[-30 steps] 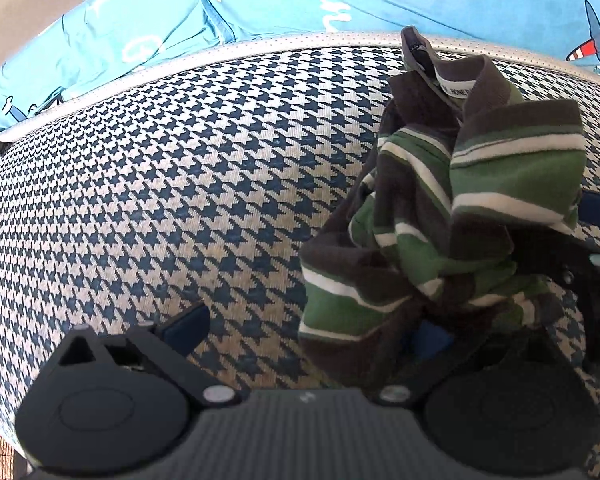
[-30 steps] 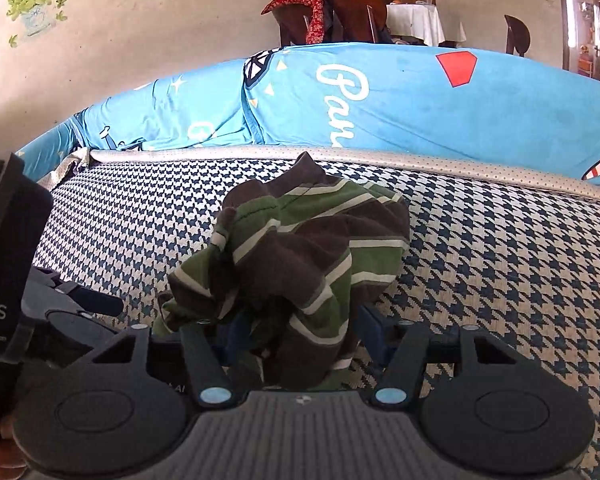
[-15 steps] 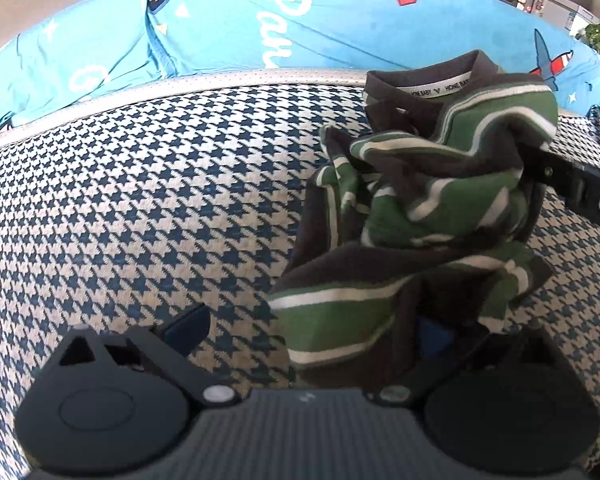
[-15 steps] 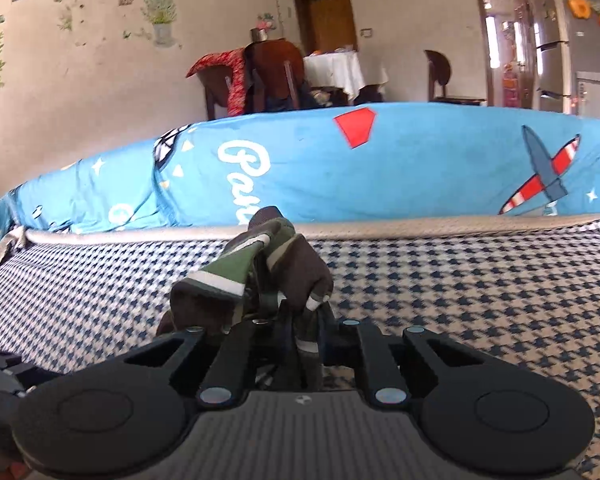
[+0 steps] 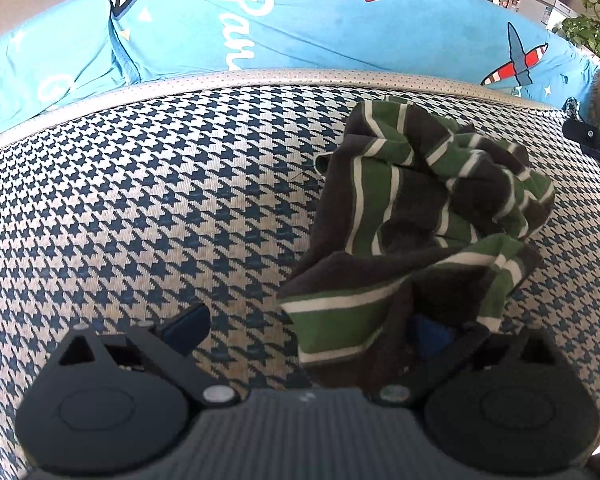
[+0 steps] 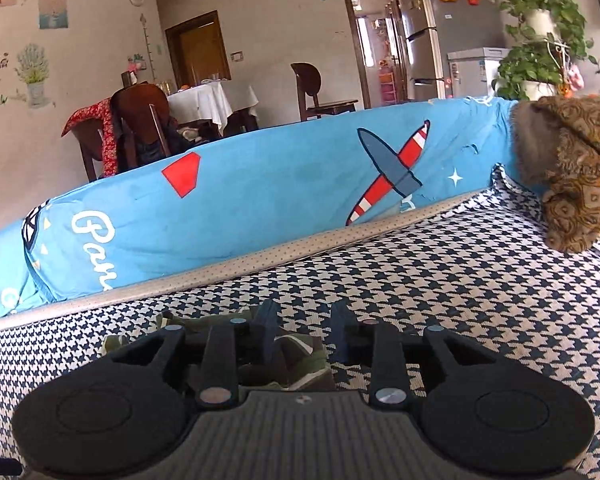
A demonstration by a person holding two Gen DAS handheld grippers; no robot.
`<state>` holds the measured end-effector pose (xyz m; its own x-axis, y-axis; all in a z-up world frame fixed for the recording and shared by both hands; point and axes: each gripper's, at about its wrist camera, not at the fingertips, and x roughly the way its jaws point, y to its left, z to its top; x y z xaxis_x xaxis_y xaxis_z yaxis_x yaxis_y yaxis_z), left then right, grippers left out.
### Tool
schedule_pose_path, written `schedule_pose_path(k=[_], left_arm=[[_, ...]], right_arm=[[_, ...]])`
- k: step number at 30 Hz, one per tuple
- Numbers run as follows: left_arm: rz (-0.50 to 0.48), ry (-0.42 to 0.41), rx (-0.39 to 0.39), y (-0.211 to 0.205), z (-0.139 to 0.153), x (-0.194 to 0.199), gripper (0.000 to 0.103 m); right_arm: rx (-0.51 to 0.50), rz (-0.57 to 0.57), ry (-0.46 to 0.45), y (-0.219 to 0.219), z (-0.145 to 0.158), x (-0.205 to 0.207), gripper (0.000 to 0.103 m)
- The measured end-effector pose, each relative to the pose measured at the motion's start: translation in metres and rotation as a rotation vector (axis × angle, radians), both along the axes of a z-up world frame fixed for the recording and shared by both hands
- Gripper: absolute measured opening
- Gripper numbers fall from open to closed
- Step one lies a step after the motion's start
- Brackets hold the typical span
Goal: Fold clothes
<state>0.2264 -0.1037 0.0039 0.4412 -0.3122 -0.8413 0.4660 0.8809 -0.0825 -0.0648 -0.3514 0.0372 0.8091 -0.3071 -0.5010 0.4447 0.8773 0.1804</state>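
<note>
Wide apart, the left gripper [image 5: 312, 330] fingers fill the bottom of the left wrist view: the left finger [image 5: 186, 324] is bare over the houndstooth cover [image 5: 140, 208], while the right finger [image 5: 432, 334] is draped by a fold of the shirt [image 5: 420, 220], so the jaws stand open with cloth lying on one side only. That green, dark and white striped shirt sits crumpled in the right half of the frame, resting on the cover. Above it, a blue cushion [image 5: 300, 28] runs across the top, and part of the right gripper [image 5: 592, 136] shows at the far right edge. In the right wrist view, the right gripper [image 6: 302, 334] sits low at centre with its fingers parted and nothing between them; the shirt [image 6: 296, 354] lies bunched just under and left of them. At the right edge a brown garment [image 6: 576, 172] hangs onto the cover [image 6: 480, 280].
</note>
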Motion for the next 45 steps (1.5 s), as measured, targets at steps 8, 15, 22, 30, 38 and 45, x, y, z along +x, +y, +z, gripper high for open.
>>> schedule_pose_path(k=[8, 15, 22, 30, 38, 45], left_arm=[[0.034, 0.017, -0.052, -0.018, 0.002, 0.018, 0.103], [0.017, -0.021, 0.001, -0.046, -0.009, 0.015, 0.103], [0.006, -0.05, 0.042, -0.087, -0.014, 0.009, 0.103], [0.017, -0.051, 0.018, -0.106, -0.015, -0.01, 0.103], [0.02, -0.098, 0.01, -0.104, -0.005, -0.073, 0.103], [0.046, -0.108, -0.015, -0.04, 0.026, -0.128, 0.103]], right_arm=[[0.045, 0.177, 0.014, 0.024, -0.006, 0.002, 0.039], [0.049, 0.329, 0.049, 0.062, -0.016, 0.014, 0.052], [-0.006, 0.408, 0.112, 0.087, -0.028, 0.03, 0.052], [-0.088, 0.371, 0.18, 0.094, -0.045, 0.042, 0.051], [-0.092, 0.304, 0.149, 0.083, -0.038, 0.034, 0.017], [-0.087, 0.235, 0.064, 0.07, -0.013, 0.013, 0.016]])
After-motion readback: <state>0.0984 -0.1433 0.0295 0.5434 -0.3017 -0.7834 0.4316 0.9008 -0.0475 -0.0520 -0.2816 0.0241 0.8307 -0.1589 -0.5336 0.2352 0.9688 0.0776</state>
